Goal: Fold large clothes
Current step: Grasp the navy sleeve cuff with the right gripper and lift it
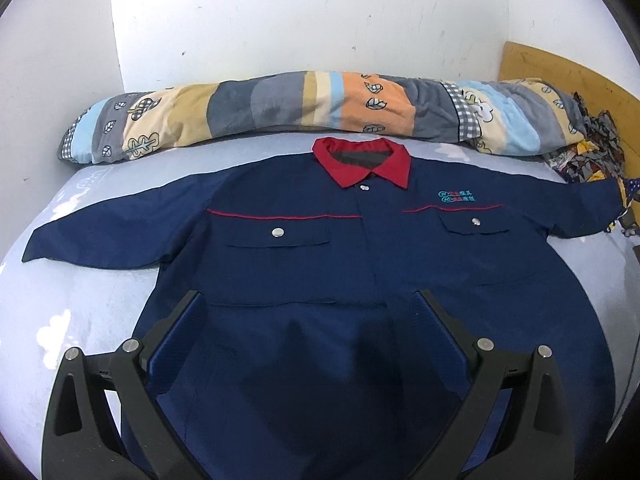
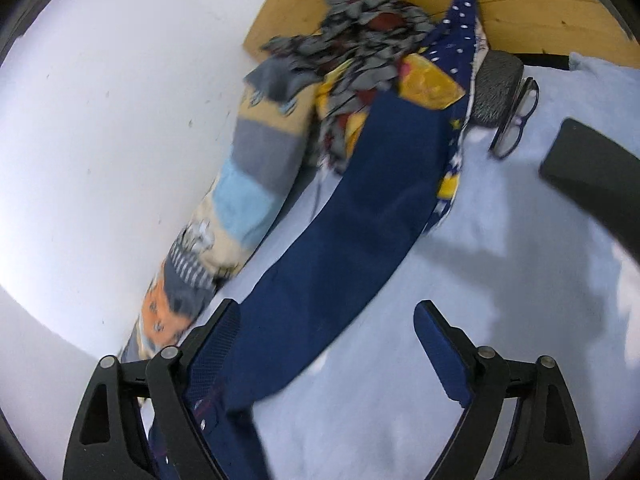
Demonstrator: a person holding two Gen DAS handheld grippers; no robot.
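Observation:
A navy work shirt [image 1: 360, 280] with a red collar [image 1: 362, 162] lies face up on a pale blue bed sheet [image 1: 80, 312], both sleeves spread out sideways. My left gripper [image 1: 310, 304] hovers open over the shirt's lower front, nothing between its fingers. In the right wrist view, the shirt's sleeve [image 2: 352, 216] runs diagonally from the lower left up to a heap of clothes. My right gripper [image 2: 324, 312] stands open above that sleeve; the cloth passes between the fingers, closer to the left fingertip [image 2: 224, 320], and no pad presses on it.
A long patchwork bolster [image 1: 300, 104] lies along the white wall behind the shirt. A heap of patterned clothes [image 2: 360, 48] sits by a wooden headboard [image 2: 520, 0]. Glasses [image 2: 516, 120], a grey pad and a dark flat object [image 2: 592, 172] lie on the sheet at right.

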